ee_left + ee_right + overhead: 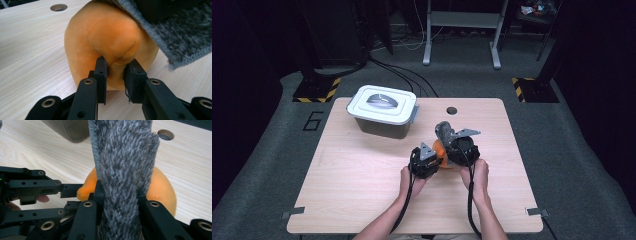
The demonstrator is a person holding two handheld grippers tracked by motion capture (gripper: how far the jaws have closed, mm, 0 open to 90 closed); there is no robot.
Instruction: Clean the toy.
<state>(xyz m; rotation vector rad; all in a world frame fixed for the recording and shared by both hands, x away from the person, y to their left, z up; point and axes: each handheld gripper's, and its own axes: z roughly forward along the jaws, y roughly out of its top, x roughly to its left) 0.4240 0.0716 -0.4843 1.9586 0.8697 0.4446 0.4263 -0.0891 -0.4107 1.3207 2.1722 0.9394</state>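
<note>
A person stands at the near edge of a pale wooden surface [362, 170], forearms reaching in from six o'clock, one two-jaw tool in each hand. Just right of the centre of the surface lies a soft orange plush piece [441, 152], rounded like a small cushion. The left tool [433, 159] meets it from about eight o'clock, and in the left gripper view its jaws pinch a fold of the orange plush piece [107, 37], the fabric puckering between them, so it is clamped on the plush. The right tool [445, 134] comes in from about four o'clock and is closed tight on a strip of fuzzy grey cloth [443, 131], which in the right gripper view stands up between the jaws as a vertical band [122, 170], with the orange piece behind and below it. In the left gripper view the grey cloth [175, 37] drapes over the plush at two o'clock and lifts clear of the wood. My reading is that the grey cloth is being peeled off the orange piece while the left tool pins that piece down; the cloth looks partly raised, and I cannot tell whether it is fully separated. A lidded grey plastic bin [384, 110] sits at eleven o'clock, well apart, its lid shut; if anything is meant to go inside, that step is not yet done.
</note>
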